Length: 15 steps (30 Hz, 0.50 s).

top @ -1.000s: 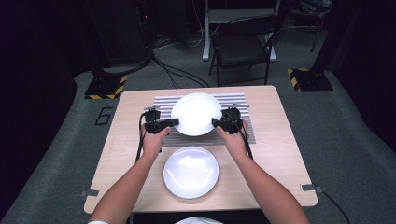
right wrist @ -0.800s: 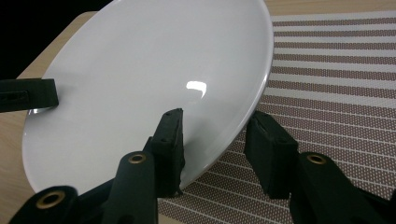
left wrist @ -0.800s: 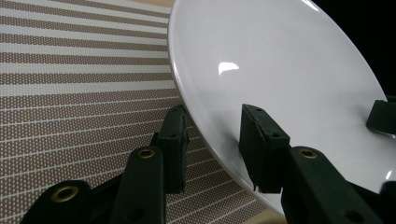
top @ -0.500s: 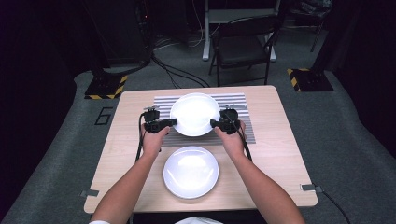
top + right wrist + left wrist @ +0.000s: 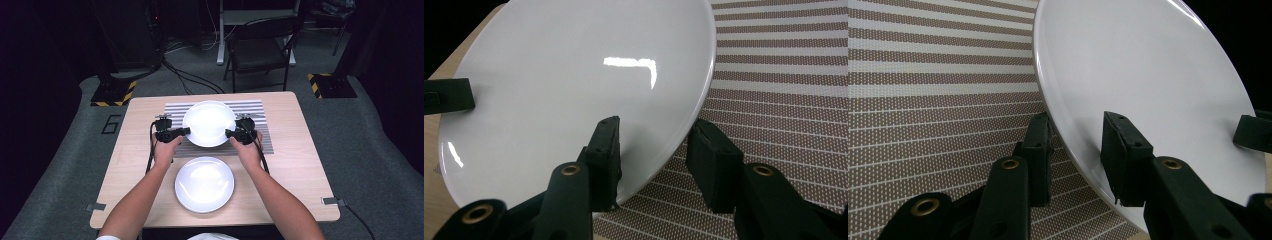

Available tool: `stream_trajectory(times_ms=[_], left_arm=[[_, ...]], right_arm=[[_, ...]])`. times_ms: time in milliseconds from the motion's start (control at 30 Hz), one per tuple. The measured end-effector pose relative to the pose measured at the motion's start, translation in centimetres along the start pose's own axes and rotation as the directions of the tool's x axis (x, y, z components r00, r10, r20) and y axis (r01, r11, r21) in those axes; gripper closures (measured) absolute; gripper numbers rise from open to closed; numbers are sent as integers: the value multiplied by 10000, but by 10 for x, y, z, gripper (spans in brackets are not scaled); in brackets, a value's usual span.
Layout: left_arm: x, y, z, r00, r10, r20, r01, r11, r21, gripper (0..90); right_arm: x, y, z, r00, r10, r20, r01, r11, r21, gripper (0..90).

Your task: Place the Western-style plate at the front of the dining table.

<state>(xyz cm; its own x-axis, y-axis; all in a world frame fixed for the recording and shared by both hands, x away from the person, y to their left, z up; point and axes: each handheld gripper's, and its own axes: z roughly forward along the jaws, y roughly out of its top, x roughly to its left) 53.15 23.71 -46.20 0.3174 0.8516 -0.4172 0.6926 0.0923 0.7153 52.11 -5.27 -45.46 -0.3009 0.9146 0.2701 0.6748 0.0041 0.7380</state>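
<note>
The left claw (image 5: 184, 131) is gripping the left rim of the upper white plate (image 5: 209, 123), with one pad lying on the plate's top face and the other under its edge; its jaws have just been closing onto that rim. The right claw (image 5: 231, 133) is clamping the opposite, right rim of the same plate in the same way, one pad above and one below. In the left gripper view, the plate (image 5: 1148, 85) is sitting tilted across the frame with the striped mat (image 5: 938, 100) lying beneath it, and the far claw is showing at the plate's far edge. In the right gripper view, the plate (image 5: 574, 80) is likewise lying between the pads, above the striped mat (image 5: 774, 90). In the high view, the held plate is positioned over the striped mat (image 5: 255, 107) at the far half of the worktop (image 5: 300, 165), between the two hands. A second white plate (image 5: 204, 184) is resting flat on the bare wood of the worktop, nearer the person and clear of both claws. A folding chair (image 5: 260, 50) is standing on the floor beyond the worktop.
</note>
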Motion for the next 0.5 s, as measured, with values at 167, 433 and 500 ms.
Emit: stream_trajectory(times_ms=[167, 433, 500], left_arm=[[0, -1, 3, 10000, -12, -4, 13, 9999, 101, 656], [1, -2, 5, 9999, 11, -108, -10, 9998, 180, 660], [1, -3, 6, 10000, -14, -78, 16, 9998, 205, 661]], right_arm=[[-2, -1, 3, 10000, -18, 45, 17, 10000, 82, 568], [-3, -4, 8, 9999, 52, 119, -54, 9998, 169, 568], [-3, -4, 8, 9999, 47, 154, -49, 9998, 169, 568]])
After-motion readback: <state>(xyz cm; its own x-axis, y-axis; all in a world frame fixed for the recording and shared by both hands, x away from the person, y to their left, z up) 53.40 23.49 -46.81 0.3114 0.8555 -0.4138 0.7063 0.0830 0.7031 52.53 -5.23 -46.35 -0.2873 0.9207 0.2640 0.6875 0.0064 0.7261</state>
